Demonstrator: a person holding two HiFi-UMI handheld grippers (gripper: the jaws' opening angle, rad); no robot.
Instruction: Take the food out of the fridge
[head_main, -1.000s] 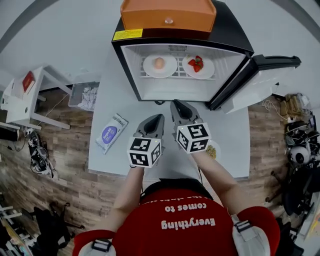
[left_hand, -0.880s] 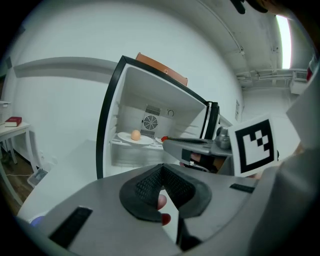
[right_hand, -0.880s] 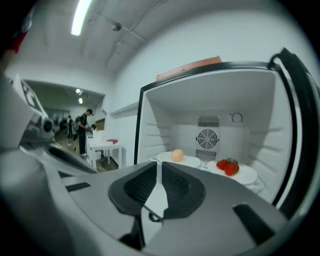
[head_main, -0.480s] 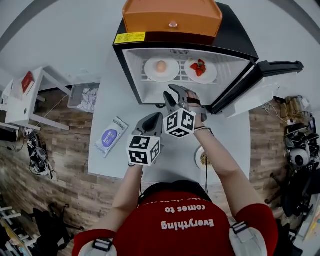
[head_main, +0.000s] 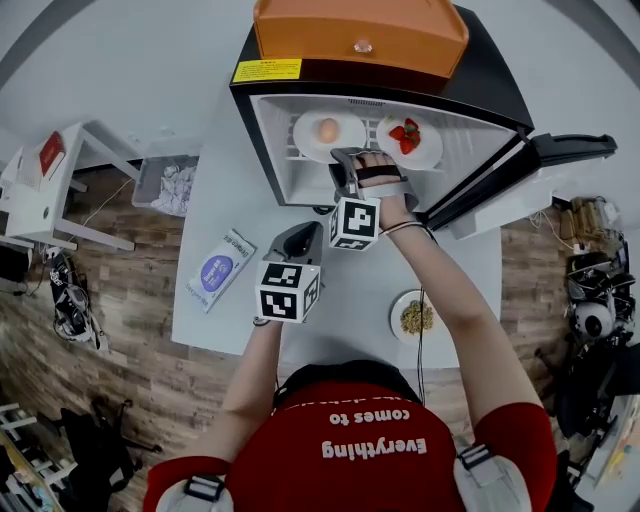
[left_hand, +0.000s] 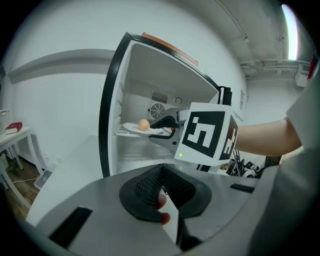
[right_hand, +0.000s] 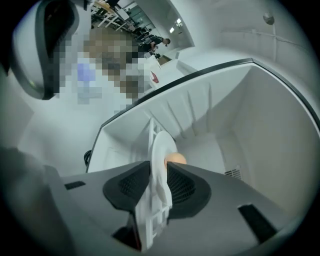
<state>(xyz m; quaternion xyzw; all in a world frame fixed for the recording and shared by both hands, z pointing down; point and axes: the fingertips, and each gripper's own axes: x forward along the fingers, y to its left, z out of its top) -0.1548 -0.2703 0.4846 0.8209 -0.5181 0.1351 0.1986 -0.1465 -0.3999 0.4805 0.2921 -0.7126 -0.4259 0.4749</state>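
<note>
To get a grip, the rim of the egg plate (head_main: 308, 136), at twelve o'clock, is straddled by the just-opened jaws of the right gripper (right_hand: 159, 167); the left gripper (head_main: 300, 236) is held closed, idle.

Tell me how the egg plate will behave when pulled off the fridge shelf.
The egg lies loose on the plate, so it will likely roll if tilted. The plate looks stiff and smooth, perhaps slippery. The right gripper, jaws just opened, straddles its rim.
</note>
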